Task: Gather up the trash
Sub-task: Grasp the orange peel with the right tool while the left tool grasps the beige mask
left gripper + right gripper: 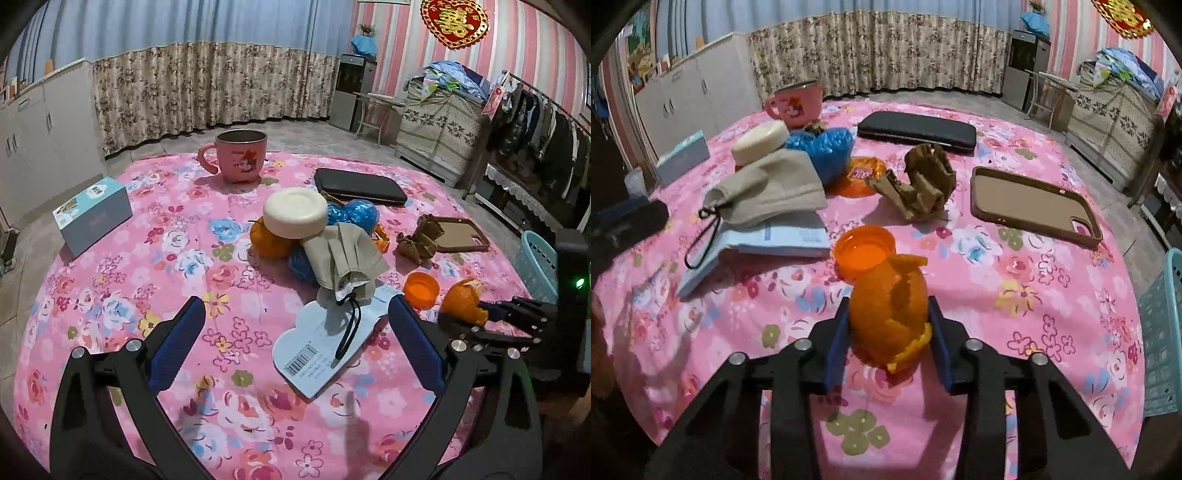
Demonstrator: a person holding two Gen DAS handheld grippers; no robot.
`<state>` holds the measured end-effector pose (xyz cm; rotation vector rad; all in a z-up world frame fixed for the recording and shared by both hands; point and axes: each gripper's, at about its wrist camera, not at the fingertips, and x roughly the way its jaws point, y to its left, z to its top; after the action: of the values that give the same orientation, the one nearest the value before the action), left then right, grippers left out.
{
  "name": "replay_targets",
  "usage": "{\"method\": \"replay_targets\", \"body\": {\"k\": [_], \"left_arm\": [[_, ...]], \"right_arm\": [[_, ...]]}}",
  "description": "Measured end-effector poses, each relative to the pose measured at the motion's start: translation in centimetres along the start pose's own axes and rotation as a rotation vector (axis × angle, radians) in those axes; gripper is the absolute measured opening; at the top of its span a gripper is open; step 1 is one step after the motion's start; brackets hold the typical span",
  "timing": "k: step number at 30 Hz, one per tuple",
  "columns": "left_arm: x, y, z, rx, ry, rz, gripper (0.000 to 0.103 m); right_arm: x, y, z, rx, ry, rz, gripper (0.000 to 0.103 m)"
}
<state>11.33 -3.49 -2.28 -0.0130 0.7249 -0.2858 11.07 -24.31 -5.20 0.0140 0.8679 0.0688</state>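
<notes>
A round desk (1052, 295) under a pink flowered cloth fills a room with pink striped walls and floral curtains. Nearest, the right tongs (889, 325) are clamped on a curled piece of orange peel (886, 314), held between the blue pads just above the cloth. The left tongs (295, 343) stand wide apart and hold nothing, straddling a pale blue cloud-shaped paper tag with a barcode (306, 354). Just beyond the peel lies an orange plastic bottle cap (866, 254); further on sit a crumpled piece of brown cardboard (923, 184), a flattened orange wrapper (862, 175) and crumpled blue plastic film (823, 147). A beige cloth pouch (775, 188), a brown phone case (1034, 203), a black wallet-like case (916, 129) and a pink cartoon mug (798, 103) seem to be keepers. A light teal slotted basket (1160, 332) stands off the right edge, probably the bin. By my reckoning the job is barely begun: one scrap is in hand, while the cap, cardboard, wrapper and film remain.
</notes>
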Motion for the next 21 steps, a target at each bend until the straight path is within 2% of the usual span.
{"method": "replay_targets", "body": {"k": [6,10,13,15,16,18,21], "left_arm": [[1.5,-1.4,0.6,0.007,0.021,-0.035,0.096],[3.2,-3.2,1.4,0.072,0.031,0.011,0.094],[4.6,-3.8,1.8,0.087,0.064,0.009,0.076],[5.4,-3.8,1.7,0.083,0.093,-0.009,0.054],[5.7,-3.9,1.6,0.084,0.104,-0.016,0.048],[5.9,-3.9,1.4,0.079,0.106,-0.023,0.028],[5.2,-3.5,1.5,0.062,0.071,-0.039,0.02]], "right_arm": [[-2.2,-1.5,0.8,0.065,-0.098,0.007,0.039],[-2.7,-2.0,1.2,0.079,-0.122,0.009,0.039],[-2.9,-2.4,1.5,0.089,-0.131,0.017,0.039],[-3.0,-2.4,1.6,0.092,-0.135,0.023,0.039],[-3.1,-2.6,1.6,0.095,-0.138,0.022,0.039],[-3.3,-2.8,1.6,0.103,-0.145,0.027,0.039],[-3.7,-3.2,1.6,0.117,-0.159,0.033,0.039]]}}
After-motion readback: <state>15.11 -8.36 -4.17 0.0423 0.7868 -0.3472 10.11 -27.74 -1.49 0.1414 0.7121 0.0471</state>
